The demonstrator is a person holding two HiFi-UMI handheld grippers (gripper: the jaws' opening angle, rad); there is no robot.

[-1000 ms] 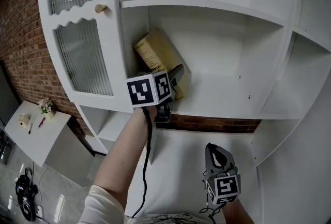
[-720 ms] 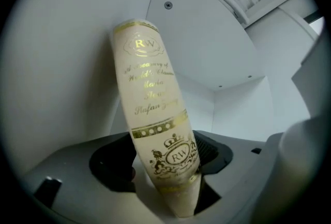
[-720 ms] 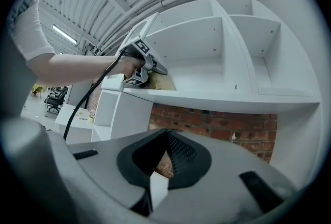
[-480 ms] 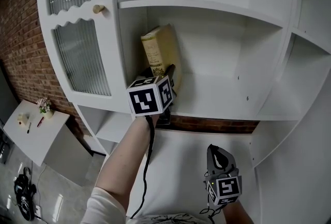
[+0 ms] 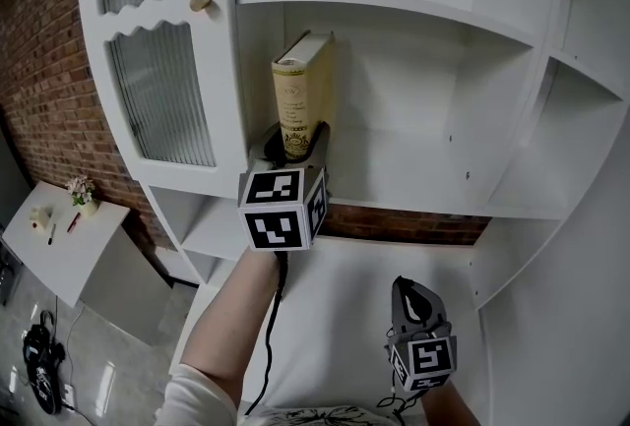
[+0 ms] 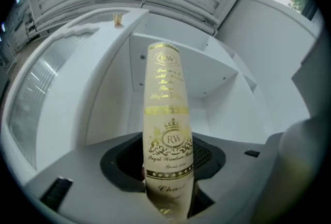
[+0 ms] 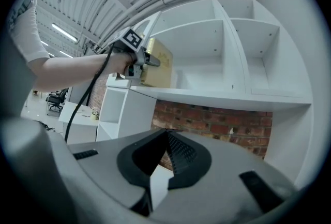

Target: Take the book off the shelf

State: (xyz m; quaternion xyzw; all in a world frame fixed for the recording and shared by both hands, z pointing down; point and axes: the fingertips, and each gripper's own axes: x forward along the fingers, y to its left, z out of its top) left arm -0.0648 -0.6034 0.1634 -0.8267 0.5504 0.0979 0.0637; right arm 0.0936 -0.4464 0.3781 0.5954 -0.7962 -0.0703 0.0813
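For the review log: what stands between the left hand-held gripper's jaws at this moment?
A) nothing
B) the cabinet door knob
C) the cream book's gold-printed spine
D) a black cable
C: in the left gripper view the book shows its spine in the gap of the left hand-held gripper, whose jaws are closing on it.

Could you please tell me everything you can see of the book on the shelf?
The book is a thick cream hardback with gold lettering, a crowned crest and gold bands on its spine. It is upright, spine facing outward, at the left end of the white shelf. The left gripper is closing its jaws on the lower part of the spine, with the book between them.
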